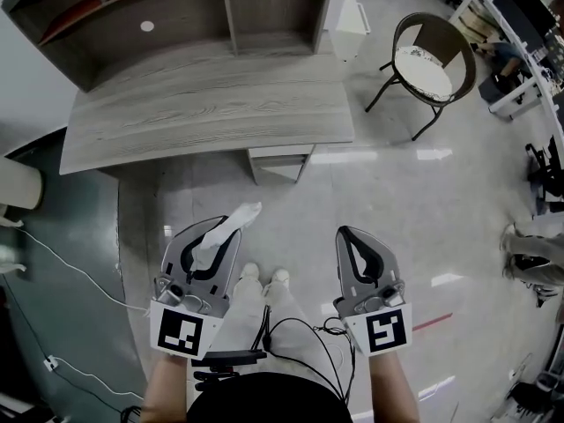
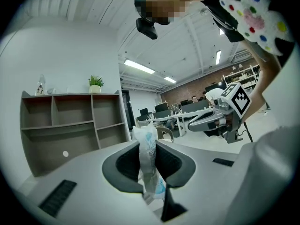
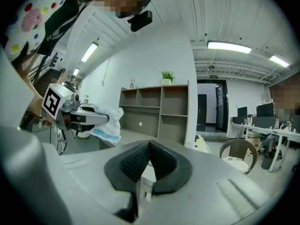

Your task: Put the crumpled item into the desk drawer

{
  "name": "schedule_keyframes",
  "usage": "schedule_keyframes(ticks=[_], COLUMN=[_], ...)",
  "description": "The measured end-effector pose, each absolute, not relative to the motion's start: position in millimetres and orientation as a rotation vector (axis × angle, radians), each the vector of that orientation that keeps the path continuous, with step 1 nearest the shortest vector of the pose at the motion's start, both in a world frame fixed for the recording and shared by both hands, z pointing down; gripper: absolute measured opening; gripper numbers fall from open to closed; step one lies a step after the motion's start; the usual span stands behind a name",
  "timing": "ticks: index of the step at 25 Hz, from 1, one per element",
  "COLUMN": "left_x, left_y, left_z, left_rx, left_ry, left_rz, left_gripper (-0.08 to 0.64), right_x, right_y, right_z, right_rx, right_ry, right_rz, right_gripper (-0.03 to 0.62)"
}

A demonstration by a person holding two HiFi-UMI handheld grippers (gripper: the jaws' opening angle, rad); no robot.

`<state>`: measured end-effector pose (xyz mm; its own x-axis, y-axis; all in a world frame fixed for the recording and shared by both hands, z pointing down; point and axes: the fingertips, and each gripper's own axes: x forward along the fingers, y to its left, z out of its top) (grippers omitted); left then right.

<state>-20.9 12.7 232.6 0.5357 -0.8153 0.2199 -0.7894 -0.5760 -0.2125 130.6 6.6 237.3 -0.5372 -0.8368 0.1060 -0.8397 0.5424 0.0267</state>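
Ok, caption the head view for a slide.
The left gripper holds a crumpled wrapper facing the desk; right gripper shut, empty.

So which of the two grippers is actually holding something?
The left gripper: its jaws clamp the crumpled white wrapper. The right gripper has its jaws shut on nothing.

A: What does the left gripper point(image 1: 220, 241) carry?
B: A crumpled white item point(image 1: 231, 223), clamped between its jaws (it juts forward, toward the desk point(image 1: 211, 113)).
A: And the right gripper point(image 1: 346, 236)?
B: Jaws together; a chair point(image 1: 432, 64) stands beyond it, right of the desk.
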Motion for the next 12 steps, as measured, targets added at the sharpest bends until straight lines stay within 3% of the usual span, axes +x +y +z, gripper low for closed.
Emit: schedule_keyframes(ticks=[12], left_x=[-41], left_y=[-20], left_z=[310], left_rx=[-2.706], left_ry=[1.353], left_rz=[-0.585], left_gripper=[0.060], right_x=[102], right_y=[-35], right_z=[318], right_rx=[1.330], right_ry=[-2.693], right_rz=[0.073], right_gripper=[0.009])
